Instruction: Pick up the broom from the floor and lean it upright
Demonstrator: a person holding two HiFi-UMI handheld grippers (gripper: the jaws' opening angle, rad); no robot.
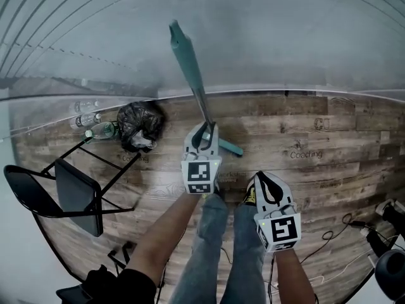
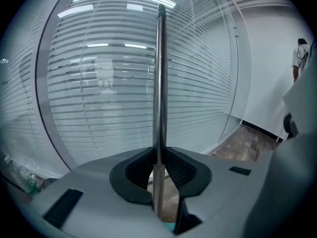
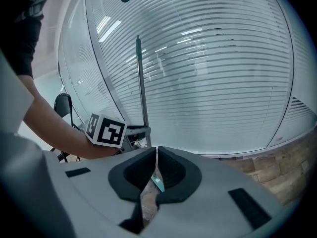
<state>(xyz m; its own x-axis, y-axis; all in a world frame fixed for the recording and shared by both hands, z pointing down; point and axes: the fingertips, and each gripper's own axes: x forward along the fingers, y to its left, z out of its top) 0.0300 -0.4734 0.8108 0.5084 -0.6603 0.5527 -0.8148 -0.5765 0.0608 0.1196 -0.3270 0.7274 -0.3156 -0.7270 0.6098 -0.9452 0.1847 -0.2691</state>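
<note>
The broom stands nearly upright in front of the striped glass wall. Its teal grip (image 1: pixel 180 38) is at the top and its metal pole (image 1: pixel 202 103) runs down to the teal head (image 1: pixel 229 147) on the wooden floor. My left gripper (image 1: pixel 204 133) is shut on the pole low down. In the left gripper view the pole (image 2: pixel 160 83) rises straight up from between the pads (image 2: pixel 174 168). My right gripper (image 1: pixel 266 182) hangs lower right of the broom, apart from it and shut on nothing. The right gripper view shows its jaws (image 3: pixel 155 165) together, with the pole (image 3: pixel 142 98) beyond.
A black folding chair (image 1: pixel 63 195) stands at the left. A black bag (image 1: pixel 140 125) and plastic bottles (image 1: pixel 95 126) lie by the glass wall (image 1: pixel 285 37). Cables (image 1: pixel 345 230) and dark gear lie at the right. The person's legs (image 1: pixel 218 246) are below the grippers.
</note>
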